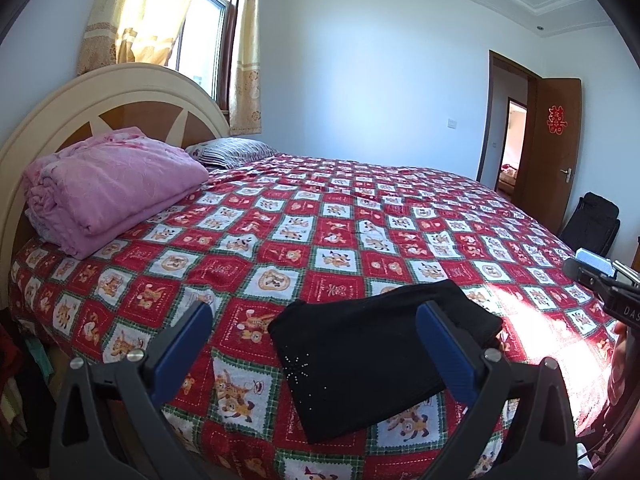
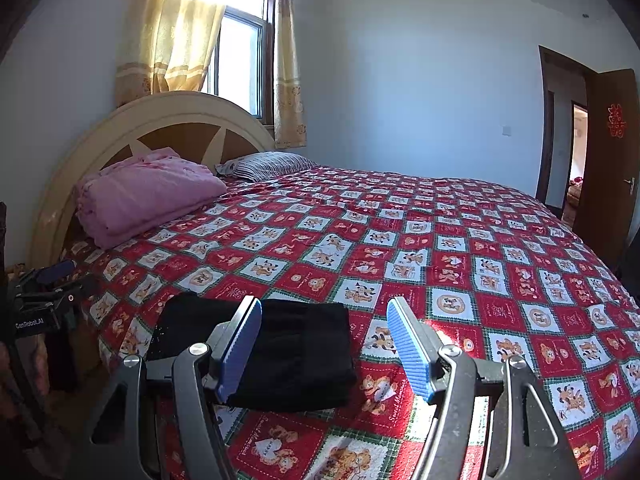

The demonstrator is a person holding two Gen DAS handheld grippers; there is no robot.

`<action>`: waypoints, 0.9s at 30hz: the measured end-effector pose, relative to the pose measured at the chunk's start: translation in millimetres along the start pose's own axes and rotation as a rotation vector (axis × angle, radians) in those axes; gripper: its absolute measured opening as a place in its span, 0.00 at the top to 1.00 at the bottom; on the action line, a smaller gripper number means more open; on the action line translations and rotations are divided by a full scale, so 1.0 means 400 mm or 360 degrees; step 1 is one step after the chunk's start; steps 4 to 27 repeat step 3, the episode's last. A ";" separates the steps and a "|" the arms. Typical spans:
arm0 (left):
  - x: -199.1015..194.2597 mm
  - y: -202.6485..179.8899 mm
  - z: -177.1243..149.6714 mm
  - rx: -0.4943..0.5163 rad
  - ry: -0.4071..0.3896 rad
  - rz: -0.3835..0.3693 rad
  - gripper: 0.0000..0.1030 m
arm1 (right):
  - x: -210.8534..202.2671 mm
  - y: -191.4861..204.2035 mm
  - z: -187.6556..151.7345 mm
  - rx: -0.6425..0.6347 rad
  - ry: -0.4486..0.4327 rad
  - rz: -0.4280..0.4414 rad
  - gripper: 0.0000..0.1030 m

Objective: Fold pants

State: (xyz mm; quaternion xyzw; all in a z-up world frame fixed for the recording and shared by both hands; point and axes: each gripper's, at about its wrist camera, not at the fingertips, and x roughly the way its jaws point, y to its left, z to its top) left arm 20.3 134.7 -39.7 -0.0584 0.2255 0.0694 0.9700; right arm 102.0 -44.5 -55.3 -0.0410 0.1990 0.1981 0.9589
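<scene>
The black pants lie folded into a flat rectangle on the red checked bedspread near the bed's front edge; small sparkly studs show on one corner. My left gripper hovers over them, open, with blue pads wide apart and nothing pressed between them. In the right wrist view the folded pants sit left of centre. My right gripper is open above the bed, its left finger in front of the pants, its right finger over bare bedspread. The right gripper's body shows at the left view's right edge.
A folded pink blanket and a striped pillow lie by the cream headboard. A curtained window is behind. An open brown door and a black bag stand at the far right. The left gripper's body is at the bedside.
</scene>
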 end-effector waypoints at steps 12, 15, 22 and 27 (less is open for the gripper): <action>0.001 -0.001 -0.002 0.0008 -0.0004 0.0000 0.00 | -0.001 0.001 0.000 -0.0003 -0.0001 0.0000 0.35; 0.001 -0.001 -0.002 0.0008 -0.0004 0.0000 0.00 | -0.001 0.001 0.000 -0.0003 -0.0001 0.0000 0.35; 0.001 -0.001 -0.002 0.0008 -0.0004 0.0000 0.00 | -0.001 0.001 0.000 -0.0003 -0.0001 0.0000 0.35; 0.001 -0.001 -0.002 0.0008 -0.0004 0.0000 0.00 | -0.001 0.001 0.000 -0.0003 -0.0001 0.0000 0.35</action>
